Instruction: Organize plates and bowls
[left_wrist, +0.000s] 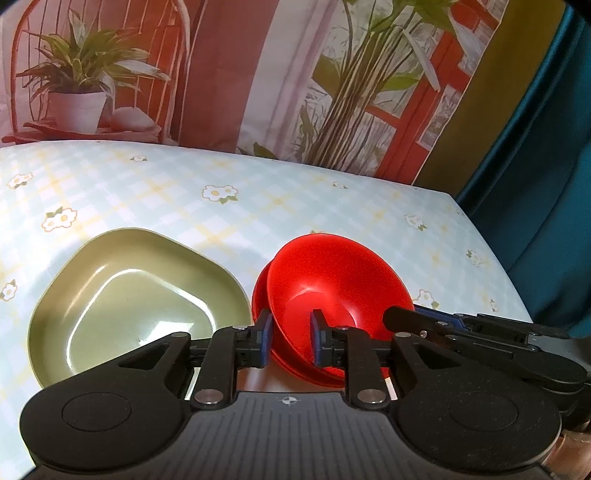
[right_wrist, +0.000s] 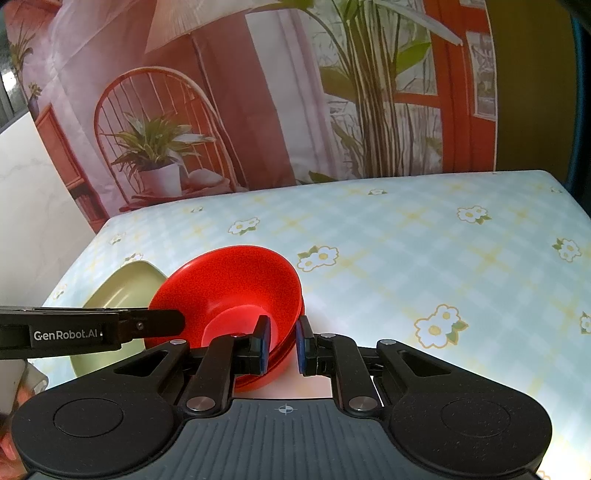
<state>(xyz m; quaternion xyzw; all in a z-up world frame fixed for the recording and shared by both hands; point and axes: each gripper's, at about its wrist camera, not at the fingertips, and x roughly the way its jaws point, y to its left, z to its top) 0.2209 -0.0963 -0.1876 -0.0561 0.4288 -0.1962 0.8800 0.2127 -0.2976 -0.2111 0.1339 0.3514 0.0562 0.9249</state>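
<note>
Nested red bowls (left_wrist: 332, 291) sit on the flowered tablecloth, tilted toward me. My left gripper (left_wrist: 291, 338) is shut on their left rim, one pad inside and one outside. My right gripper (right_wrist: 282, 343) is shut on the right rim of the same red bowls (right_wrist: 229, 291). A green rounded-triangle plate (left_wrist: 136, 295) lies just left of the bowls; it also shows in the right wrist view (right_wrist: 122, 288), partly hidden by the left gripper's arm (right_wrist: 88, 328).
The table (right_wrist: 424, 240) has a pale blue checked cloth with flowers. A printed backdrop (left_wrist: 221, 74) stands along the far edge. A blue curtain (left_wrist: 546, 184) hangs beyond the table's right edge. A white wall (right_wrist: 29, 206) stands to the left.
</note>
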